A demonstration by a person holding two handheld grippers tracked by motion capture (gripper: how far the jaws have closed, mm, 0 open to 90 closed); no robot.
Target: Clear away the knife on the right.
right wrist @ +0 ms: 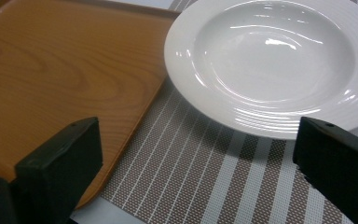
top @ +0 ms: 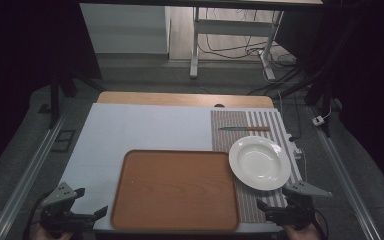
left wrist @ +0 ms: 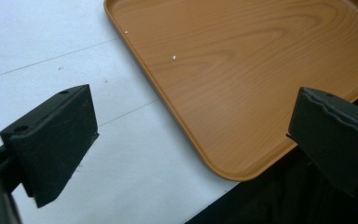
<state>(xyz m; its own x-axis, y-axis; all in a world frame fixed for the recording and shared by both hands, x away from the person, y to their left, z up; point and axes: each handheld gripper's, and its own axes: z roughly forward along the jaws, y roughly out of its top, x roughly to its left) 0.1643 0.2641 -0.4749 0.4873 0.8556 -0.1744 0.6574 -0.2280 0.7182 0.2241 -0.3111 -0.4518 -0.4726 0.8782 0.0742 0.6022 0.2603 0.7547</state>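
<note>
White and glossy, the deep plate [top: 260, 162] sits on the striped placemat [top: 245, 202] at the table's right side, its rim just beside the right edge of the wooden tray [top: 175, 190]. The right gripper [top: 272, 212] hovers at the table's near edge, jaws spread wide with nothing between them; in the right gripper view the plate [right wrist: 270, 60] lies ahead of the jaws, apart from them. The left gripper [top: 87, 202] is at the near left corner, jaws likewise apart and empty, the tray's corner [left wrist: 242, 93] ahead between them. A knife [top: 245, 128] lies beyond the plate on the placemat.
</note>
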